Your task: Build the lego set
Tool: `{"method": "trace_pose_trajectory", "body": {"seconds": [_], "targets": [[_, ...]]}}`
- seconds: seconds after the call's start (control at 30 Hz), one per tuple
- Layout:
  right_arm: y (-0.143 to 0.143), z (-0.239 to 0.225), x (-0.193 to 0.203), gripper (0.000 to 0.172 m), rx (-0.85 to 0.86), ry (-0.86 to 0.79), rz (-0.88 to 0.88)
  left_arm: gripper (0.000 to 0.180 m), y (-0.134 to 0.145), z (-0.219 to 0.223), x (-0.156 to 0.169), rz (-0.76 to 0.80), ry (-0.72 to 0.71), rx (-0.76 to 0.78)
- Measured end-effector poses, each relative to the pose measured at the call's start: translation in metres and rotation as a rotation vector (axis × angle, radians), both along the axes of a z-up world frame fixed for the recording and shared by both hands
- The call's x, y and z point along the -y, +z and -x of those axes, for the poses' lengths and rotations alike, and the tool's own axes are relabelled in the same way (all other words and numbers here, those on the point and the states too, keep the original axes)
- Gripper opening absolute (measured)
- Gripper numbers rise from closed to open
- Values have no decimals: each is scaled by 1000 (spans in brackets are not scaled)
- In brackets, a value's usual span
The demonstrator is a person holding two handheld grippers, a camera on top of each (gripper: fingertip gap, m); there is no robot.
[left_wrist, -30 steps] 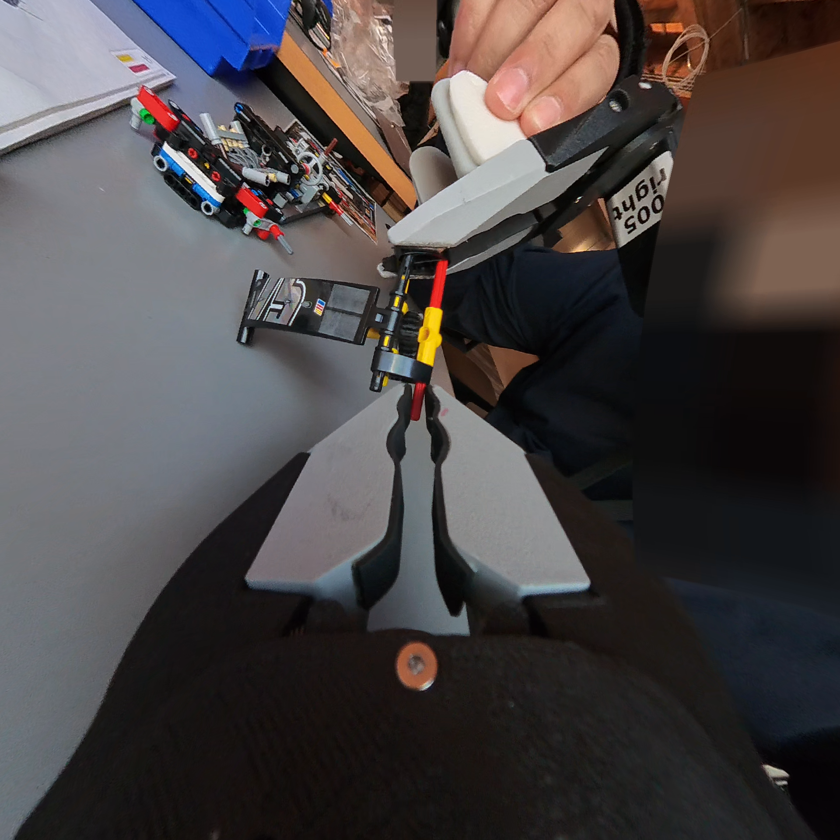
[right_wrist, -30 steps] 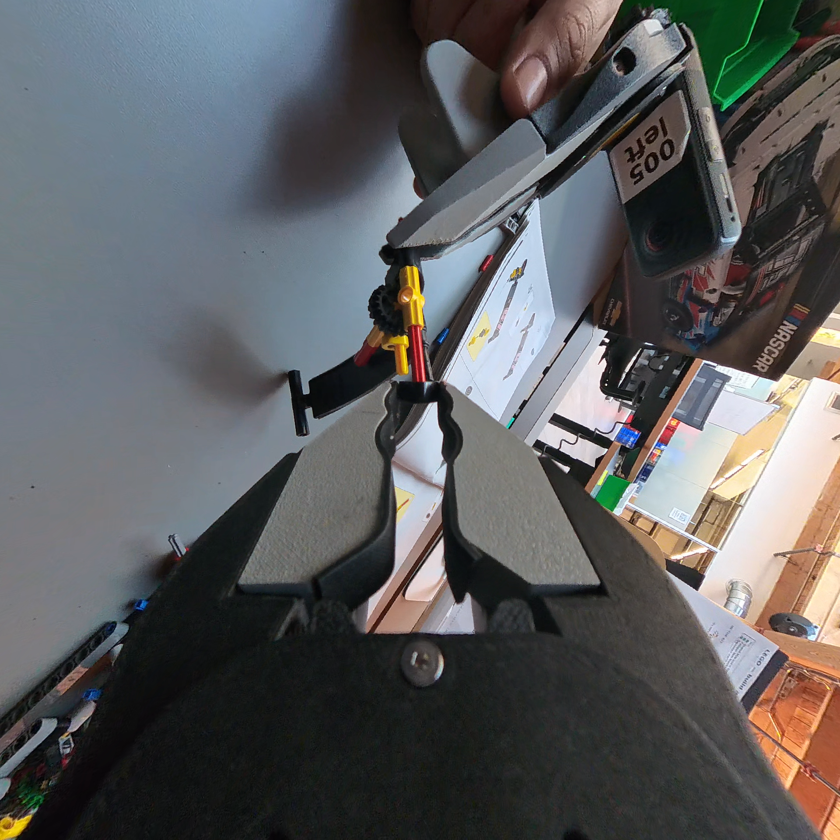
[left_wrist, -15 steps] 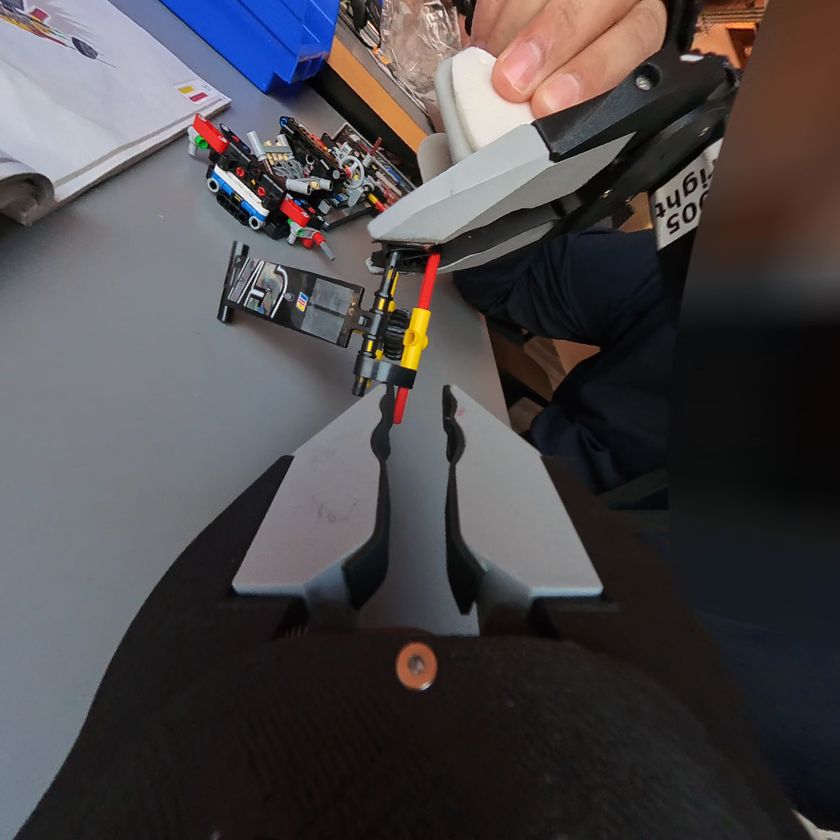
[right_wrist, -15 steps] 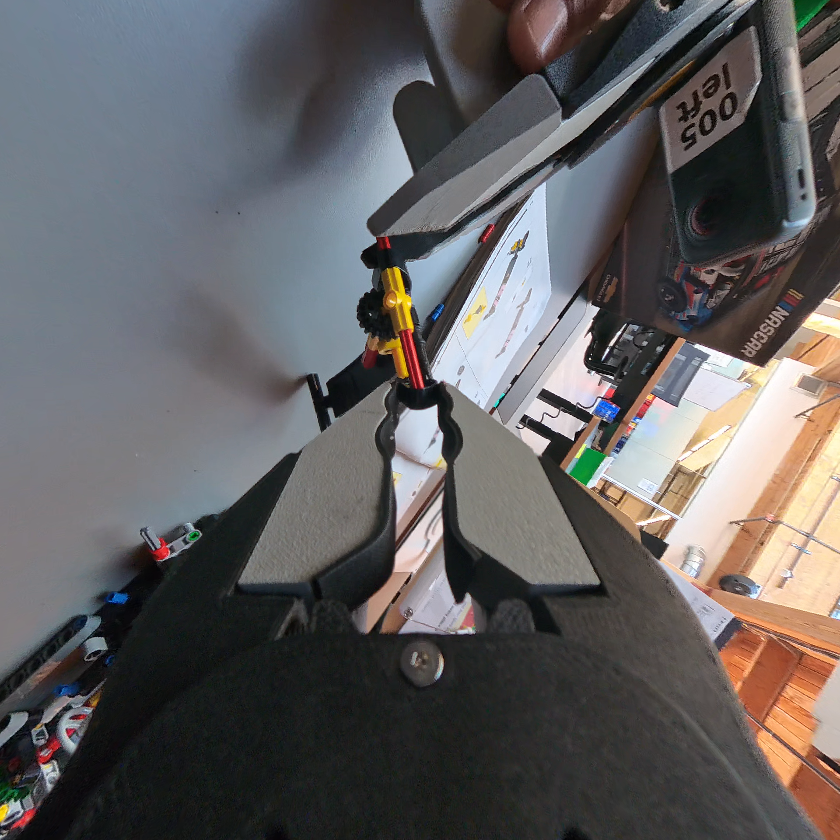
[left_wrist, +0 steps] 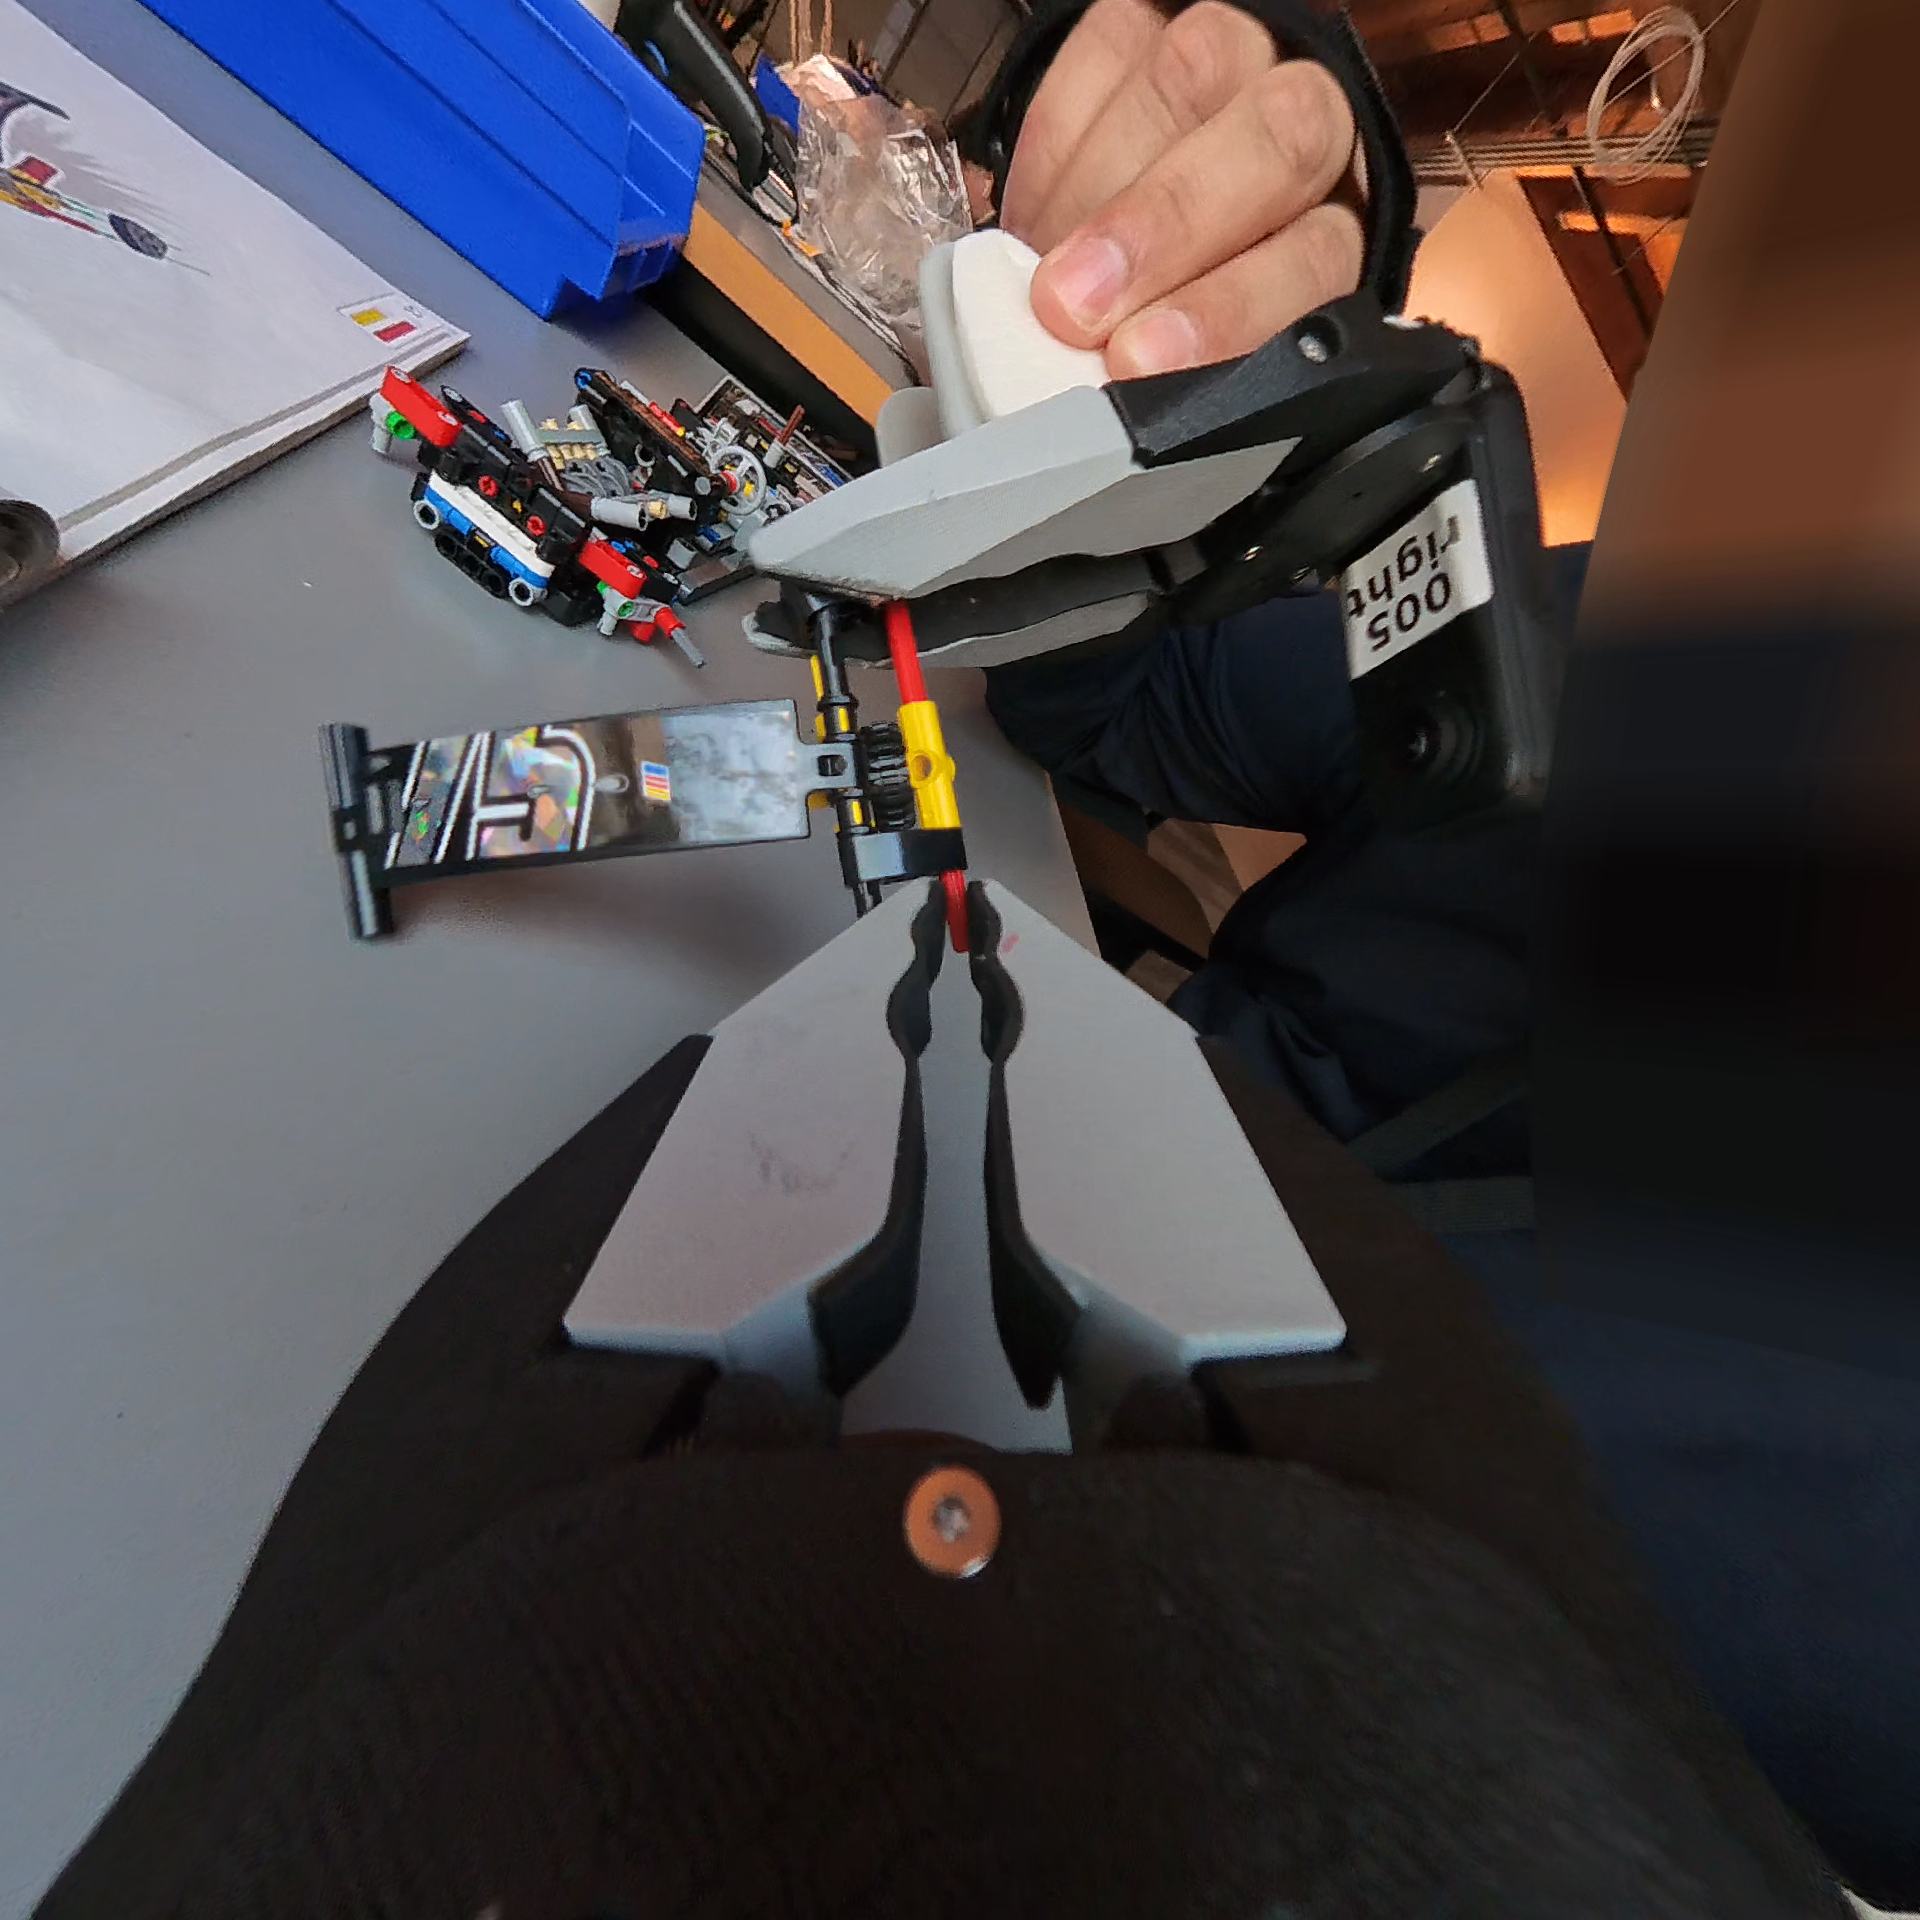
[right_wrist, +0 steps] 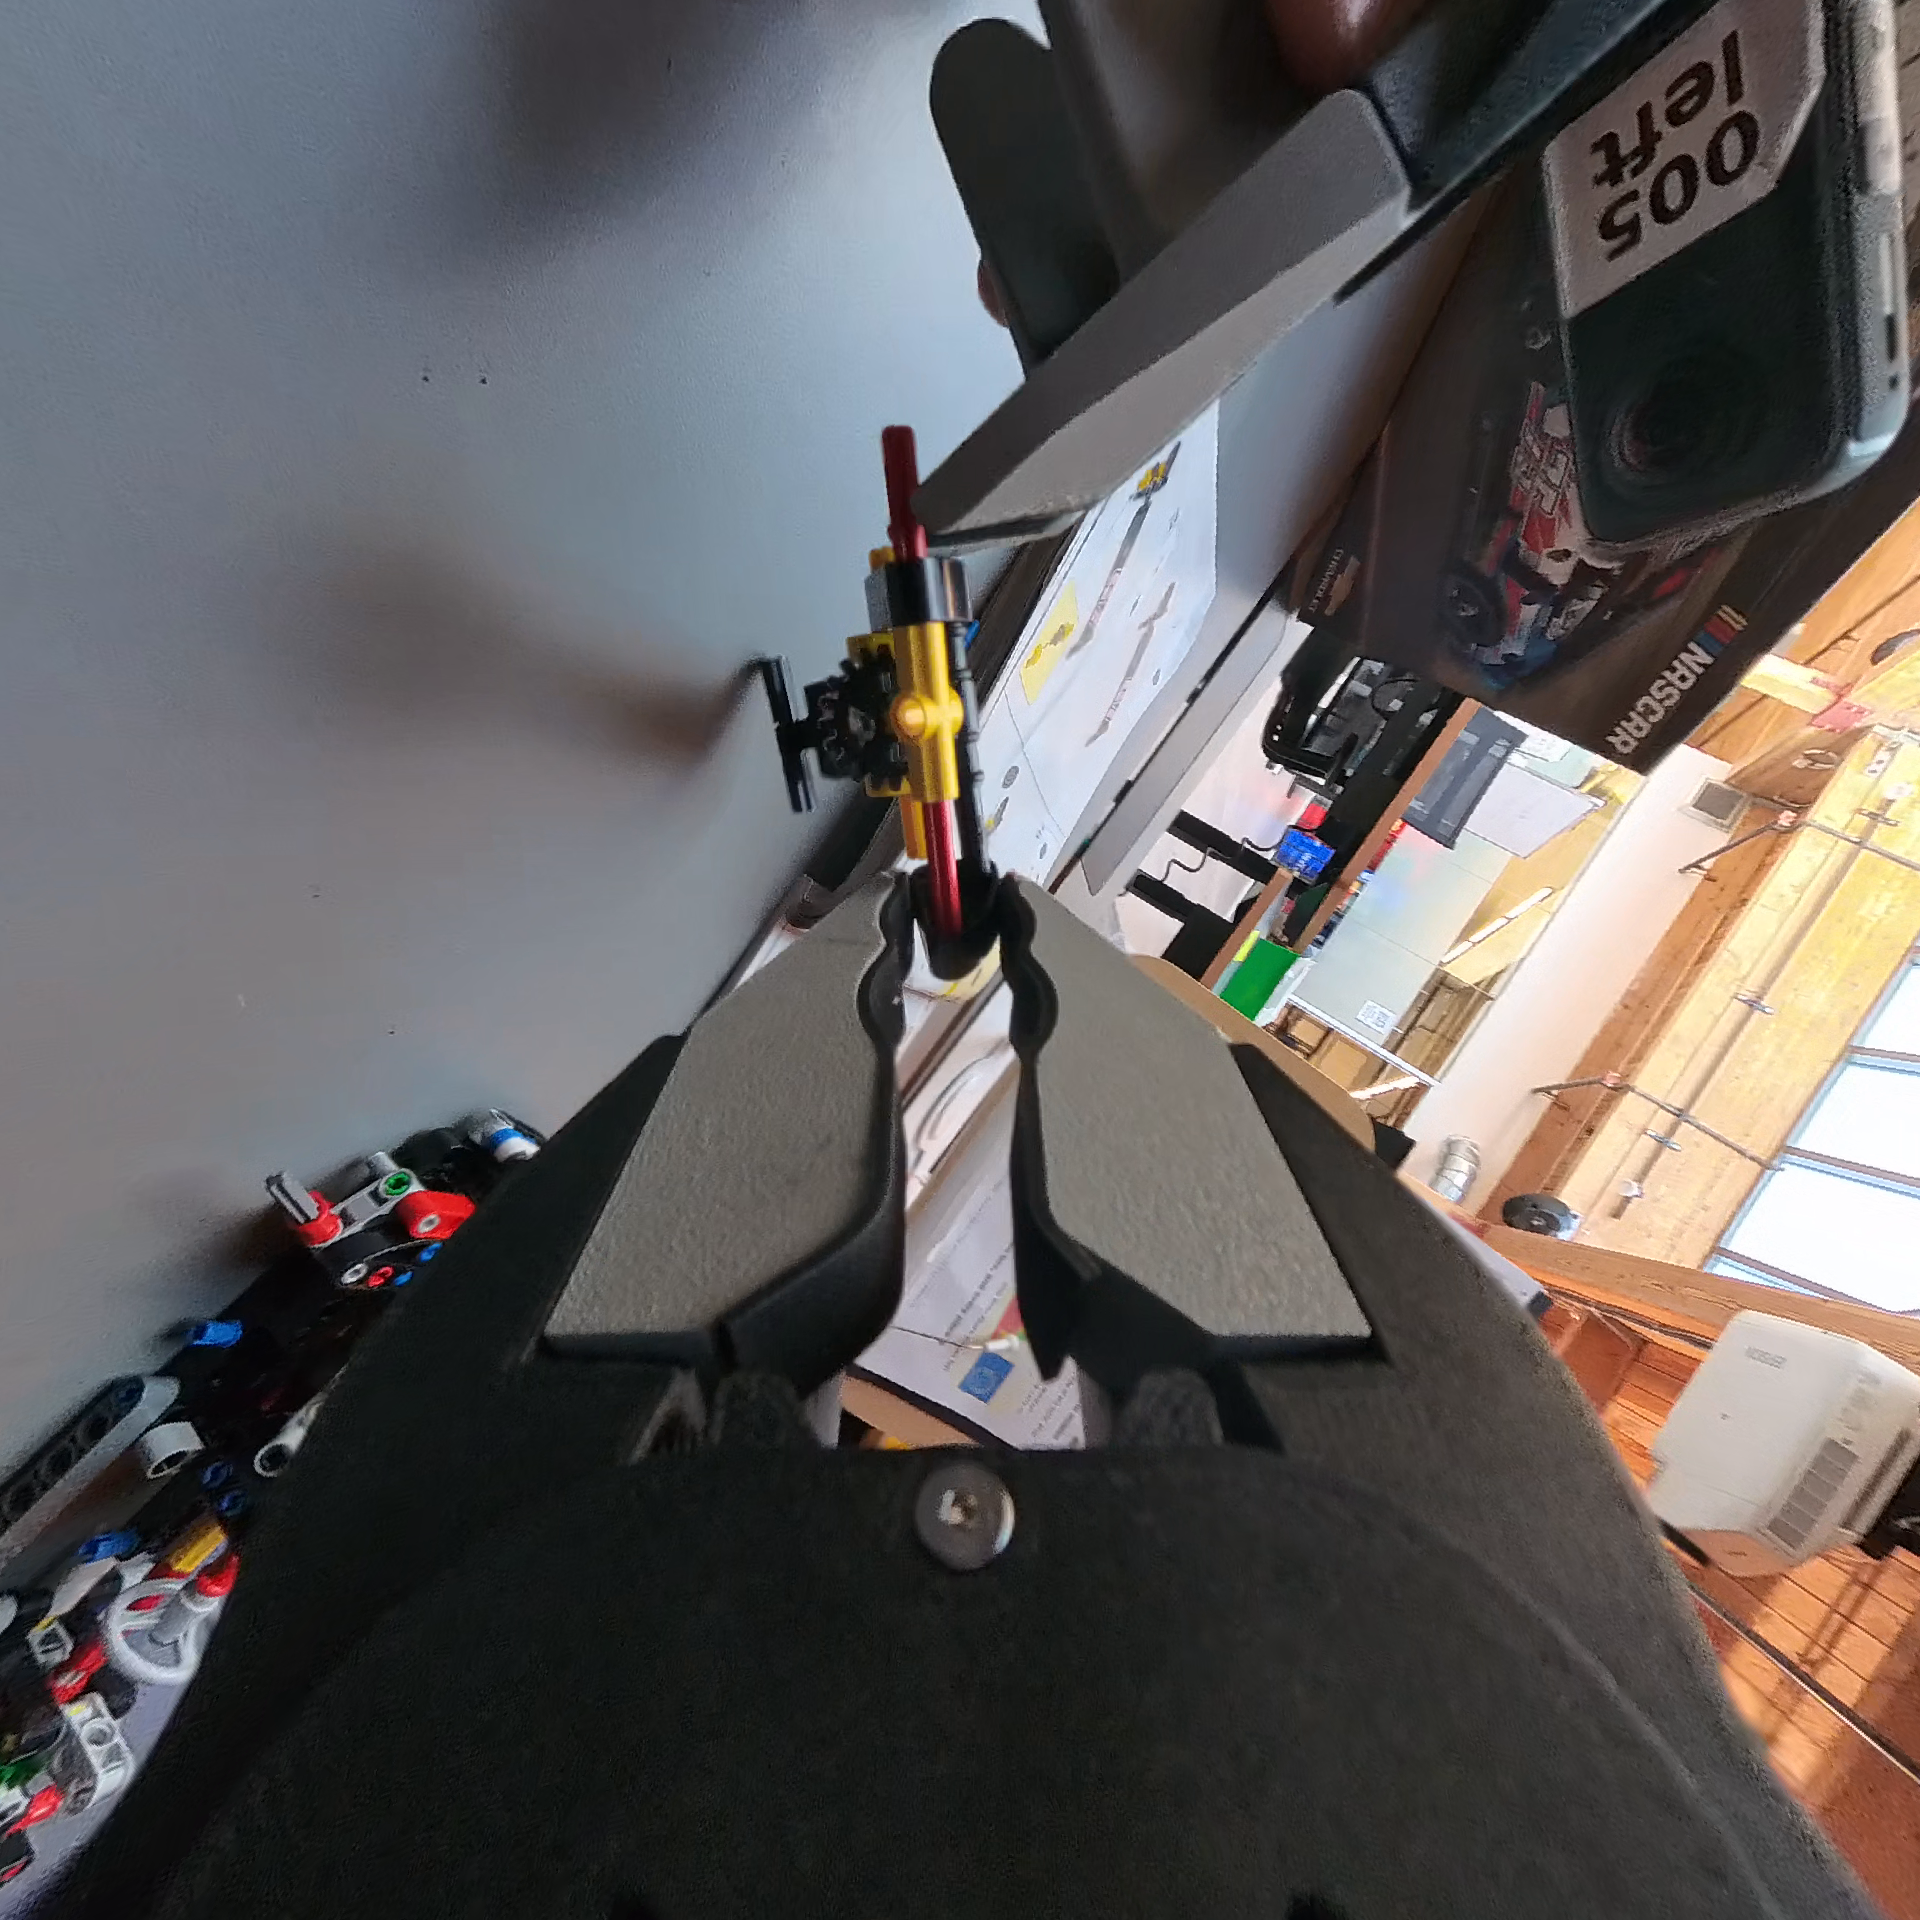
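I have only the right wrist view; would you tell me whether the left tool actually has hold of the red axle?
Observer: Yes. The left wrist view shows the left tool with both pads pinching the axle at its end.
Operator: What is the black piece jutting sideways?
Observer: A flat black wing bearing a shiny sticker.
Operator: Anything behind the parts pile?
Observer: A blue bin.
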State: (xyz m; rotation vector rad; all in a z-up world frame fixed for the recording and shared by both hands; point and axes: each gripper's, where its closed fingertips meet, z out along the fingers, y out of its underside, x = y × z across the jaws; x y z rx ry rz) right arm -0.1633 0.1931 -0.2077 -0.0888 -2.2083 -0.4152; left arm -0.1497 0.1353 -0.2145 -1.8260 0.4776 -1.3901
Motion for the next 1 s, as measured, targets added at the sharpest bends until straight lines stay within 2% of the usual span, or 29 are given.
{"method": "trace_pose_trajectory", "body": {"seconds": [0.1,0.37,0.47,0.6,0.67,0.77,0.83,0.9,1.0], "targets": [[-2,3,-2,14,-34,9,-63,1,-4,-2,-1,-4,8,-25],[-25,-1,-7,13,-135,9,-76,2,-13,-3,-2,55,-1,-34],[-40,-5,-7,13,-184,-17,-1,0,-13,-3,-5,55,21,-33],[-57,-10,-1,14,-238,-36,127,11,-16,-2,-9,63,54,-60],[-60,-9,1,14,-235,-42,149,25,-22,3,-8,52,67,-148],[-61,-8,-2,14,-248,-43,130,35,-33,28,-12,-39,188,-417],[-62,-10,-6,14,-252,-50,118,43,-35,34,-10,-98,217,-567],[-63,-12,-10,14,-252,-72,131,46,-34,24,-9,-134,220,-621],[-51,-15,-15,13,-323,-99,160,39,-25,10,-16,-188,252,-635]]}}
